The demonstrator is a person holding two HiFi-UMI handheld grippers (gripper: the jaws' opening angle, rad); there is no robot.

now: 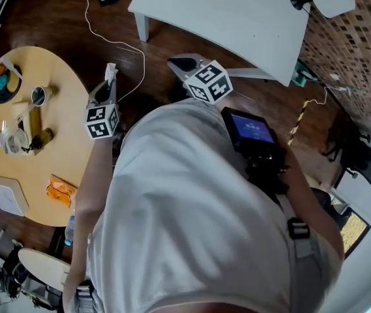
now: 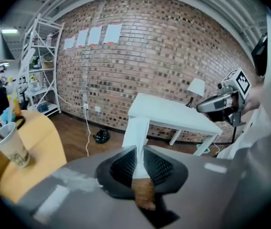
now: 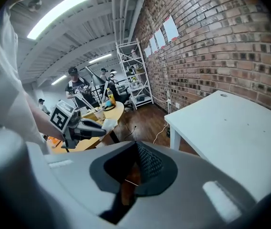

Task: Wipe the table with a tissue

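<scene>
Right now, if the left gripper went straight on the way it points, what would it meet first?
Past its tissue, probably the near end of the white table, or the wooden floor just short of it; depth is unclear.

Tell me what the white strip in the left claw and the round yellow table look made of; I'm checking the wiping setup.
The white strip looks like tissue paper: thin, matte, with soft folds along its length. The round yellow table is probably wood or laminate board, smooth with a slight sheen. No grain shows, so I cannot tell which.
</scene>
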